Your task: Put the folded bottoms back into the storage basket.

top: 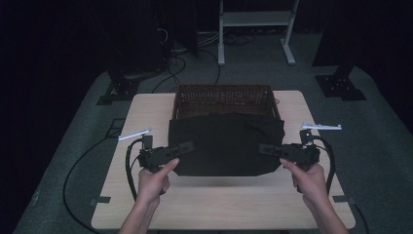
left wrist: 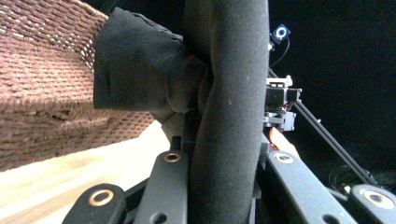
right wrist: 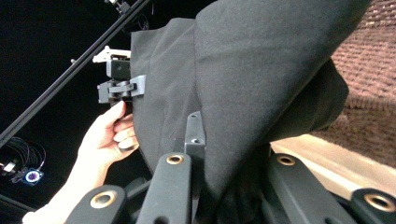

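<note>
A black cloth [top: 224, 146] lies spread across the middle of the wooden table [top: 219, 204], its far edge up against the front of a brown wicker basket [top: 221, 95]. My left gripper [top: 187, 146] is shut on the cloth's left edge and my right gripper [top: 265, 147] on its right edge. In the left gripper view a thick fold of the cloth [left wrist: 229, 93] runs up between the jaws, with the basket [left wrist: 42, 93] on the left. In the right gripper view the cloth [right wrist: 252, 79] bunches over the jaws, with the other hand [right wrist: 105, 140] beyond it.
The basket stands at the table's far edge. Behind the table a white frame [top: 255, 19] and black stand bases [top: 338, 85] rest on the grey floor among cables [top: 170, 68]. Bare tabletop [top: 219, 195] lies between the cloth and the near edge.
</note>
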Demonstrator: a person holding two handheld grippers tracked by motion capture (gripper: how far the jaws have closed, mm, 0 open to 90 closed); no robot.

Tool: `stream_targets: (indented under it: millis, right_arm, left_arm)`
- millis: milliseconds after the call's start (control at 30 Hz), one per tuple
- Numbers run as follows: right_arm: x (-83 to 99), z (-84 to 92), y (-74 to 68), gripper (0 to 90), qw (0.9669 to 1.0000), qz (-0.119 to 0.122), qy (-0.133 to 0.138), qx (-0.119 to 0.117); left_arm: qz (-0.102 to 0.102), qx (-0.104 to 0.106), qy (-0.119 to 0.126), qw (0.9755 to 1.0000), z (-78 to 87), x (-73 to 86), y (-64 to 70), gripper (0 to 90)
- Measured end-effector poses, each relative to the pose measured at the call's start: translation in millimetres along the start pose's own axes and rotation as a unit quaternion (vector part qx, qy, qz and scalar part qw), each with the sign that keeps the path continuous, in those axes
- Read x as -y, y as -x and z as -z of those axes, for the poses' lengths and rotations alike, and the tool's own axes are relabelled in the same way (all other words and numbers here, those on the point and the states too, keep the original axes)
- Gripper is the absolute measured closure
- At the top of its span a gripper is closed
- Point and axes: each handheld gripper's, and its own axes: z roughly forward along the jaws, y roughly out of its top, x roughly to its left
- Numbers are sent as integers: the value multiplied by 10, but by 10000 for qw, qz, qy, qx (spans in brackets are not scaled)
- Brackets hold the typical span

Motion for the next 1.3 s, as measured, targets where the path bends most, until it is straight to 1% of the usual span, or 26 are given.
stream_targets:
  millis: [33,200,333,400,500,567,667,700,733,767,800,833,933,1000,1033,1133,1167,1200,1300]
  right_arm:
    - [-54,-3,-2,770,10000,22,13,9]
    - [-155,-14,-3,770,10000,59,36,-4]
    - [-255,-21,-10,770,9999,88,54,-14]
    - [-301,-22,-14,770,9999,97,61,-7]
    - [-355,-21,-22,770,9999,123,90,-10]
    - [-413,-23,-18,770,9998,154,103,26]
    - [-446,-27,-6,770,9998,131,115,27]
    - [-488,-38,14,770,9999,79,141,25]
    - [-488,-38,14,770,9999,79,141,25]
    - [-522,-48,39,770,9998,66,155,40]
    - [-534,-53,46,770,9998,51,162,39]
    - [-548,-59,56,770,9998,38,169,43]
    - [-581,-70,71,770,9998,41,167,80]
    - [-632,-72,89,770,9998,40,184,110]
    - [-646,-71,91,770,9998,14,194,99]
    - [-678,-66,109,770,9997,28,219,116]
    - [-693,-63,110,770,9996,1,234,124]
    - [-726,-55,120,770,9996,57,236,153]
    - [-753,-52,121,770,9995,39,260,149]
  left_arm:
    - [2,-1,23,10000,-10,-28,-9,764]
    - [2,0,114,9999,-27,-137,-16,764]
    - [-31,-27,130,9999,-39,-197,-8,764]
    - [-25,-29,172,9998,-61,-271,-10,764]
    - [-34,-50,168,9998,-74,-308,-14,764]
    - [-56,-63,171,9998,-98,-372,-19,764]
    - [-57,-79,182,9998,-114,-416,-22,764]
    - [-56,-101,182,9998,-131,-457,-28,764]
    - [-56,-101,182,9998,-131,-457,-28,764]
    - [-39,-111,212,9997,-149,-497,-33,764]
    - [-39,-111,212,9997,-149,-497,-33,764]
    - [-59,-146,199,9997,-165,-540,-41,764]
    - [-52,-166,207,9996,-185,-580,-45,763]
    - [-74,-192,187,9996,-220,-641,-54,764]
    - [-51,-195,222,9996,-236,-657,-54,764]
    - [-46,-185,213,9996,-258,-687,-59,764]
    - [-56,-187,220,9996,-273,-704,-61,764]
    - [-37,-164,225,9996,-289,-726,-72,764]
    - [-30,-196,218,9996,-309,-758,-82,764]
